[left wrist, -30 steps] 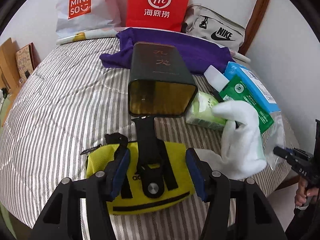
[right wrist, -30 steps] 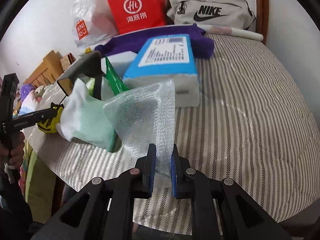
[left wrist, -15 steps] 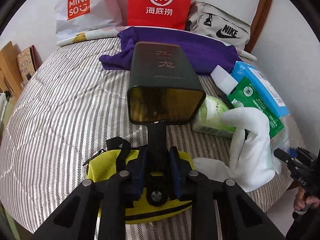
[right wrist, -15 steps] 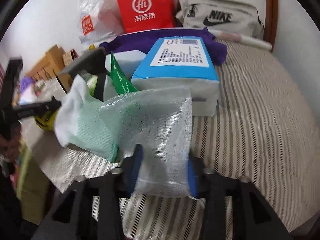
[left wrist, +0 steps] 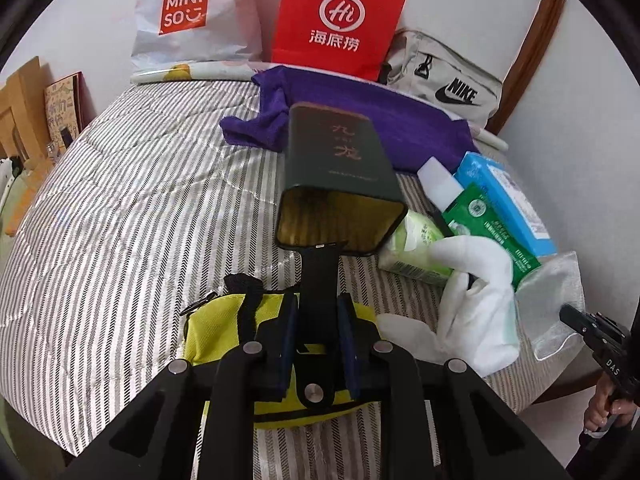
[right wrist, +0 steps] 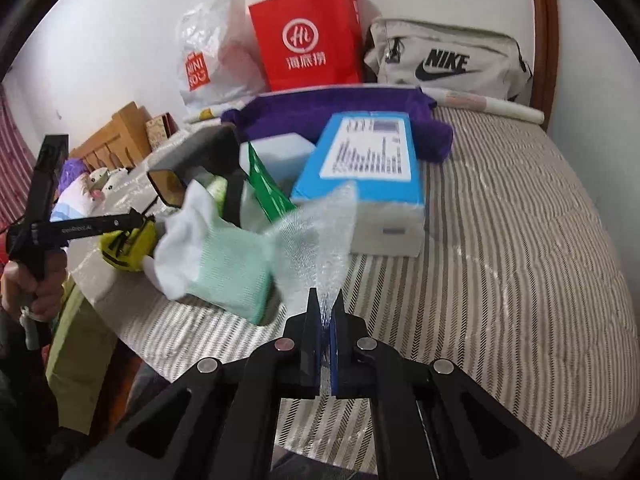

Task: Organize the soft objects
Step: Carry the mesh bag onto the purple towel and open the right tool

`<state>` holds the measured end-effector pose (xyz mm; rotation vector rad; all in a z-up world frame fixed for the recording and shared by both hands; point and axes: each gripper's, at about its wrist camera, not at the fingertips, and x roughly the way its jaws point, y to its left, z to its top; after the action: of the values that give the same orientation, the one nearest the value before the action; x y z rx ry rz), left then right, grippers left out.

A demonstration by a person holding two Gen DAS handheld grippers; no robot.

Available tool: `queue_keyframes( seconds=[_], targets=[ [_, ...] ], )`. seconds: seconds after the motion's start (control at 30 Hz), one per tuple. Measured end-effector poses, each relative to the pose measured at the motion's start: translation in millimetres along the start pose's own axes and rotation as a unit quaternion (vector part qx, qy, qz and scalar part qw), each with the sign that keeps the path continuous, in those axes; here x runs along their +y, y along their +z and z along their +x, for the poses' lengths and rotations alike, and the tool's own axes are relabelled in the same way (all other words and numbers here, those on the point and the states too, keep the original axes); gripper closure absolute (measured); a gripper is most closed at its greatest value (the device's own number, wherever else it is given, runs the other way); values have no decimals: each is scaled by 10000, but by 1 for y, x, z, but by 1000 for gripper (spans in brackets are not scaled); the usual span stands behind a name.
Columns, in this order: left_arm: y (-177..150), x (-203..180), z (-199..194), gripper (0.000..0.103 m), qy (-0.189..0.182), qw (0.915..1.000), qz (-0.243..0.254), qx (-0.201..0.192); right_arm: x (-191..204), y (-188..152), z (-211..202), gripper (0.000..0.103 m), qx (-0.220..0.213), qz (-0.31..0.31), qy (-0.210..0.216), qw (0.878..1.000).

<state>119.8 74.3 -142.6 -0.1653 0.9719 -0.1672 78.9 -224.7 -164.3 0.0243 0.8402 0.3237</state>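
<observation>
A: What does my left gripper (left wrist: 318,330) have?

B: From the left wrist camera, its blue pads are pressed in on the black strap (left wrist: 319,280) that rises from the yellow pouch (left wrist: 224,330). The pouch lies on the striped bedspread (left wrist: 132,208) right under the fingers, and the strap's far end reaches the mouth of the dark tin (left wrist: 340,184) lying on its side at twelve o'clock.

A: And my right gripper (right wrist: 326,312)?

B: Pinched nearly shut on a corner of the clear mesh bag (right wrist: 320,232); the bag fans out toward eleven o'clock, its image blurred. The white-and-mint glove (right wrist: 212,248) sits at ten o'clock touching the bag, and the blue box (right wrist: 368,160) lies beyond it at twelve.

A: Anything else soft nearby?

B: The purple cloth (right wrist: 320,116) is spread behind the box, near the red paper bag (right wrist: 308,40) and the grey Nike bag (right wrist: 444,60) against the wall.
</observation>
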Motion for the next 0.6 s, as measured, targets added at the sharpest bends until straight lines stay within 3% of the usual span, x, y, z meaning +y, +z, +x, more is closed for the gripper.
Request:
queue_keyframes(
  seconds=[0.6],
  targets=[
    [29,-12,-42,84,-100,9990,71,-437,17,40,-48,101,-601,-222,270,9976]
  ],
)
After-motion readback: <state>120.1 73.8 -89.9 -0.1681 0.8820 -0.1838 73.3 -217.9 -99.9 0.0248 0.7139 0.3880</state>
